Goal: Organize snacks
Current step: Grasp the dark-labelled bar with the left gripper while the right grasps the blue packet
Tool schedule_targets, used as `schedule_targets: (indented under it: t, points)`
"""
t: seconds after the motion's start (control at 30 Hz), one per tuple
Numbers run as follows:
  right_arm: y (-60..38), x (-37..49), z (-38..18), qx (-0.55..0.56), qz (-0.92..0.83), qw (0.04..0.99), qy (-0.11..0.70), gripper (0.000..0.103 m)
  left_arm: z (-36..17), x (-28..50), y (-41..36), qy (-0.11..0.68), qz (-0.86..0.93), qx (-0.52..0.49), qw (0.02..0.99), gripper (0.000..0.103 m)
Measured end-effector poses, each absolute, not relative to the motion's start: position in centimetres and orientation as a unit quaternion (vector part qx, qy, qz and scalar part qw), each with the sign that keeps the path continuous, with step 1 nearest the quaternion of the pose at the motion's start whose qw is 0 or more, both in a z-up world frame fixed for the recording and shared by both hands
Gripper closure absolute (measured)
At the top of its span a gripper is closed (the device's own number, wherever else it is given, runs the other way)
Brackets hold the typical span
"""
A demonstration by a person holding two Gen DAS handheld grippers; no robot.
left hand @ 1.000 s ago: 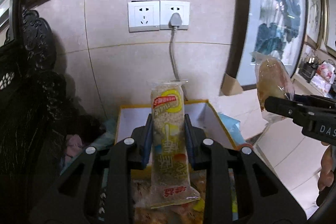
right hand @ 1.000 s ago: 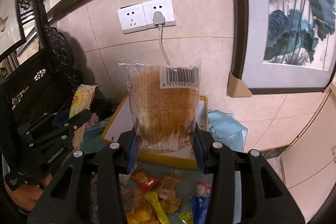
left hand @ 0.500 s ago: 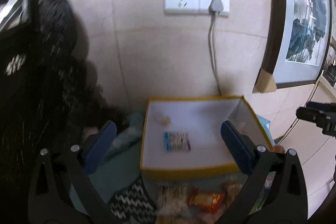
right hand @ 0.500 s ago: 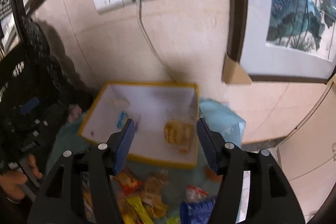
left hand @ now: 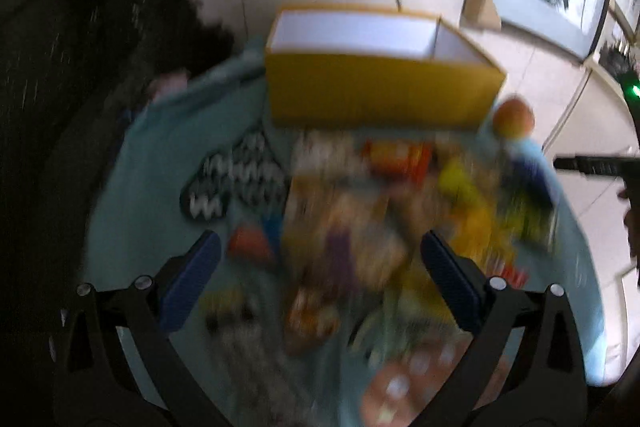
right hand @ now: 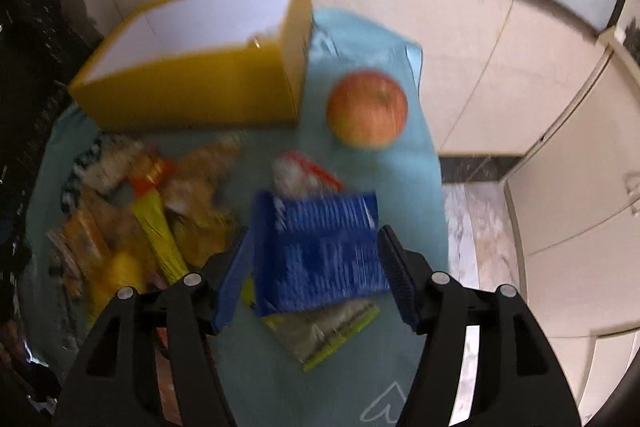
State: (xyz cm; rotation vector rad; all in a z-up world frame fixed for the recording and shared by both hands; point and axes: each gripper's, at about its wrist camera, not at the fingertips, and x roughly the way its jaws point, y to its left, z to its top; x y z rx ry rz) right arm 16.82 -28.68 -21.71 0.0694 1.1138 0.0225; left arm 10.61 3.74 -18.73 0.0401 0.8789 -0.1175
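Observation:
A yellow box (left hand: 380, 91) with a white inside stands at the back of the teal cloth (left hand: 152, 207), seen also in the right wrist view (right hand: 192, 91). In front of it lies a blurred pile of snack packets (left hand: 360, 227). My left gripper (left hand: 319, 241) hangs wide open over that pile with nothing between its fingers. In the right wrist view a blue packet (right hand: 320, 259) lies on the cloth between the jaws of my right gripper (right hand: 316, 233), which are opening and stand apart from its sides. More snacks (right hand: 152, 211) lie to its left.
An apple (right hand: 366, 109) sits right of the box. A green-edged packet (right hand: 328, 331) lies under the blue one. A black and white zigzag item (left hand: 236, 179) lies left of the pile. Dark carved furniture (left hand: 60, 67) stands on the left, a tiled wall behind.
Both grippers let go of their packets over the box, opened, then dropped low over the snack pile. The views now look down at the cloth instead of the wall.

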Motion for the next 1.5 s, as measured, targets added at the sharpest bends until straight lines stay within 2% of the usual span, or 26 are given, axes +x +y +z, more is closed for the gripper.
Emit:
schedule_targets:
  t: [0.23, 0.27, 0.33, 0.4, 0.53, 0.57, 0.6, 0.63, 0.67, 0.7, 0.73, 0.77, 0.9, 1.1, 1.27, 1.4, 1.47, 1.5]
  points:
    - [-29.2, 18.9, -25.3, 0.040, 0.018, 0.832, 0.553, 0.037, -22.5, 7.4, 6.9, 0.462, -0.015, 0.002, 0.887, 0.002]
    - [-29.0, 19.1, -25.7, 0.037, 0.019, 0.830, 0.556, 0.034, -22.8, 7.3, 7.1, 0.463, -0.009, 0.000, 0.886, 0.002]
    - [-28.6, 19.5, -26.2, 0.016, 0.007, 0.833, 0.553, 0.019, -23.4, 7.3, 7.2, 0.466, -0.003, 0.001, 0.885, 0.002]
    - [-28.2, 19.7, -26.8, 0.000, -0.006, 0.832, 0.555, 0.011, -24.4, 7.4, 7.1, 0.475, 0.003, 0.005, 0.880, 0.002]
    - [-28.0, 19.8, -27.8, 0.007, -0.012, 0.822, 0.569, 0.008, -27.2, 7.4, 8.0, 0.514, 0.024, -0.017, 0.857, 0.002]
    - [-28.0, 19.7, -28.0, 0.006, -0.013, 0.821, 0.570, 0.009, -27.8, 7.2, 8.2, 0.525, 0.026, -0.019, 0.850, 0.005]
    - [-28.1, 19.6, -28.1, 0.005, -0.014, 0.822, 0.570, 0.016, -28.2, 6.8, 8.3, 0.527, 0.027, -0.017, 0.849, 0.007]
    - [-28.3, 19.4, -27.9, 0.011, -0.010, 0.825, 0.565, 0.025, -27.9, 6.2, 8.0, 0.513, 0.017, -0.003, 0.858, 0.018]
    - [-28.5, 19.3, -27.7, 0.018, -0.005, 0.828, 0.561, 0.028, -27.7, 5.8, 7.7, 0.508, 0.005, 0.004, 0.862, 0.037]
    - [-28.5, 19.0, -27.4, 0.023, 0.002, 0.831, 0.555, 0.036, -27.3, 5.6, 7.4, 0.505, -0.006, 0.007, 0.863, 0.046]
    - [-28.6, 18.8, -27.1, 0.026, 0.009, 0.833, 0.552, 0.041, -27.1, 5.5, 7.3, 0.506, -0.015, 0.002, 0.862, 0.059]
    - [-28.6, 18.5, -26.9, 0.032, 0.016, 0.834, 0.551, 0.043, -26.8, 5.2, 7.3, 0.505, -0.025, -0.007, 0.863, 0.065]
    - [-28.0, 16.8, -26.1, 0.050, 0.045, 0.837, 0.543, 0.052, -26.0, 4.9, 8.0, 0.502, -0.036, -0.043, 0.863, 0.070]
    - [-27.5, 14.5, -23.7, 0.082, 0.072, 0.848, 0.518, 0.053, -23.8, 4.6, 8.3, 0.467, -0.060, -0.063, 0.880, 0.075]
    - [-25.3, 13.5, -21.8, 0.084, 0.097, 0.855, 0.503, 0.053, -23.3, 4.8, 8.5, 0.463, -0.064, -0.058, 0.882, 0.075]
    - [-25.1, 12.7, -21.8, 0.081, 0.108, 0.852, 0.506, 0.053, -25.1, 4.9, 7.9, 0.487, -0.051, -0.015, 0.872, 0.075]
    - [-24.7, 12.4, -21.7, 0.079, 0.109, 0.850, 0.509, 0.053, -25.6, 5.1, 7.8, 0.489, -0.039, -0.002, 0.871, 0.068]
    - [-24.4, 12.1, -21.7, 0.076, 0.111, 0.849, 0.511, 0.053, -25.9, 5.4, 7.8, 0.497, -0.033, -0.001, 0.867, 0.068]
